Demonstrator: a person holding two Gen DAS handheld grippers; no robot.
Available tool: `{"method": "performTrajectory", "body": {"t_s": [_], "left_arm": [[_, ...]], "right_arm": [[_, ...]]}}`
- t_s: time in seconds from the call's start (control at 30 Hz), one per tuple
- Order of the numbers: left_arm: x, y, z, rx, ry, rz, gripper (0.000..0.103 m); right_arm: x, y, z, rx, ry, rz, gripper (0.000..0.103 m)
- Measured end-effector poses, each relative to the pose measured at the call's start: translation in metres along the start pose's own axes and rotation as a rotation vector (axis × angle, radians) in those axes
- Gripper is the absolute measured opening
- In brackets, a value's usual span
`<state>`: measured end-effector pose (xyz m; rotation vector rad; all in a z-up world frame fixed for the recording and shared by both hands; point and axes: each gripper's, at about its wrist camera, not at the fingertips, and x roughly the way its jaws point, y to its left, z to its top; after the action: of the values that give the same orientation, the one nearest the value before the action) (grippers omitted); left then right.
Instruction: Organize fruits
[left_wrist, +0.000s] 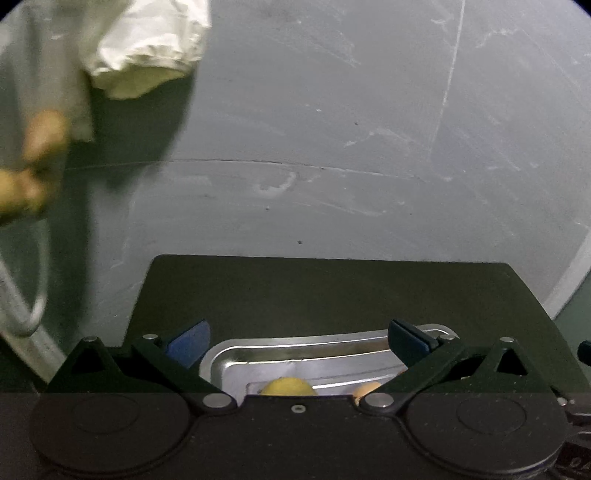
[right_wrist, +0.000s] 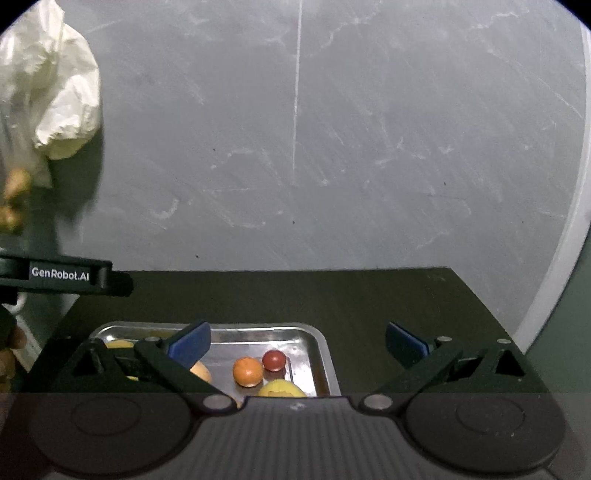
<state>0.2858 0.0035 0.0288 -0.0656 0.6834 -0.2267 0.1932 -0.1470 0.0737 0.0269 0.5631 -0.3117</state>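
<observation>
Behind everything, filling most of both views: grey scratched wall (right_wrist: 369, 129), streaked with pale scuffs and one vertical line. Hanging at upper left against it: crumpled white cloth (left_wrist: 147, 44), with blurred fingers (left_wrist: 40, 140) of a person just below it.

Below the wall, spanning the lower half: dark table (right_wrist: 332, 295), matte, square-cornered, lying flat.

On the table near its front edge: metal tray (right_wrist: 314, 343), rectangular, shiny, with rounded corners and a raised rim. Holding several fruits:
- yellow fruit (right_wrist: 280, 388), round, largest on show, sitting at the tray's near edge, partly cut off by the gripper body.
- pale orange fruit (right_wrist: 202, 371), mostly hidden behind the right gripper's left finger.
- orange fruit (right_wrist: 248, 371), round, dull-skinned, touching or nearly touching the red one.
- red fruit (right_wrist: 274, 360), small, dark, glossy, lying just beyond the orange one.

Hovering above the tray: right gripper (right_wrist: 297, 345), blue pads spread wide, gripping nothing. Sitting between the fingers, closer to the left pad: orange, red and yellow fruits, none touching either pad.

Hovering over the same tray from further left: left gripper (left_wrist: 297, 341), pads likewise spread wide, carrying nothing. Lying low between its fingers, clear of both: the yellow fruit. Peeking out beside the right finger linkage: an orange-toned fruit, identity unclear.
</observation>
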Motion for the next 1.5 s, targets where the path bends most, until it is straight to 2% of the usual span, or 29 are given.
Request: {"method": "performTrajectory", "body": {"t_s": [0.53,0.83,1.5], "left_arm": [[-0.063,-0.022,-0.034,-0.067,-0.097,0.132,0.102],[-0.1,-0.032,-0.054,-0.063,-0.138,0.189,0.102],[-0.147,-0.07,-0.106,-0.102,-0.149,0.274,0.102]], "right_arm": [[-0.041,-0.028,-0.002,-0.039,-0.08,0.117,0.103],[-0.062,-0.031,-0.006,-0.043,-0.108,0.185,0.103],[-0.107,-0.061,-0.031,-0.069,-0.091,0.282,0.103]]}}
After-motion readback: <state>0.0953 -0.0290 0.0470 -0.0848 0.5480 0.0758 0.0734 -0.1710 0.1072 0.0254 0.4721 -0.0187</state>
